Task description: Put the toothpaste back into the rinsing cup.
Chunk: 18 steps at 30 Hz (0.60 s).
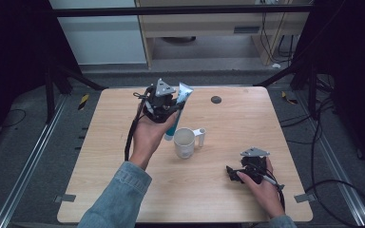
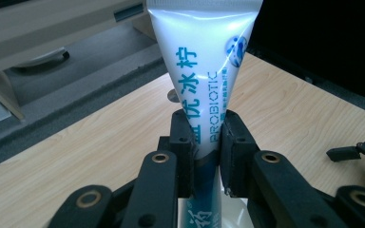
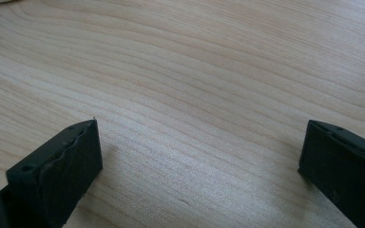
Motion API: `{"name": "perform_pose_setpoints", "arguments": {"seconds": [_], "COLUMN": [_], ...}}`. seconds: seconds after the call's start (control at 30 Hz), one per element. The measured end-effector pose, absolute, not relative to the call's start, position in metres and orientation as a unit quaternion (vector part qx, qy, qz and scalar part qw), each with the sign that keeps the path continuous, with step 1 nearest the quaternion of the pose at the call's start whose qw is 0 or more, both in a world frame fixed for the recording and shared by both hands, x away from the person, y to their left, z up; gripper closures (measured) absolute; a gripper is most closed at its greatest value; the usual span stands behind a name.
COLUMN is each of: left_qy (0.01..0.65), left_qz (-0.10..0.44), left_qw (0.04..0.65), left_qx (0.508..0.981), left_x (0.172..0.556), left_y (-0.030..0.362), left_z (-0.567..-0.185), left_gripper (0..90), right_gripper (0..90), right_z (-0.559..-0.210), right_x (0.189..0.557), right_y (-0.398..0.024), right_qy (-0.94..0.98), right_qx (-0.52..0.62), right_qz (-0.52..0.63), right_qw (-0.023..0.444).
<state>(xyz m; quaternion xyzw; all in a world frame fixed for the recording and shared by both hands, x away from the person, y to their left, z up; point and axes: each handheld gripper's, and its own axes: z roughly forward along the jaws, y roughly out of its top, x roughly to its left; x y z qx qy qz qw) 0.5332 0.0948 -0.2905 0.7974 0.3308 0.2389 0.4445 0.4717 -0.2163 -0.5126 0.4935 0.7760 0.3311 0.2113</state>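
Observation:
A white and teal toothpaste tube (image 1: 179,108) (image 2: 204,71) hangs above the wooden table, held upright-tilted with its flat crimped end up. My left gripper (image 1: 164,107) (image 2: 206,142) is shut on the tube's middle, both pads pressing its sides. A white mug (image 1: 185,142) with a side handle stands on the table just below and to the right of the tube's cap end. My right gripper (image 1: 233,173) (image 3: 199,156) rests low over the table at the front right, jaws wide apart with bare wood between them.
The wooden table (image 1: 123,142) has a small dark round disc (image 1: 216,99) near its far edge. Beyond the far edge are a grey floor and a light wooden cabinet (image 1: 209,23). Metal rails run along both sides.

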Motion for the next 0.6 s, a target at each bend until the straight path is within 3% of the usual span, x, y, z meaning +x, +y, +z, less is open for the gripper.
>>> {"name": "perform_pose_setpoints", "arguments": {"seconds": [0.6], "left_qy": [0.315], "left_qz": [0.244], "left_qw": [0.476], "left_qx": [0.784], "left_x": [0.5297], "left_y": [0.0857], "left_z": [-0.2918], "left_gripper": [77.3], "right_gripper": [0.6], "right_z": [-0.5127], "right_x": [0.4717], "right_y": [-0.2164], "right_qy": [0.776], "right_qx": [0.493], "right_qz": [0.331], "right_qw": [0.212]}}
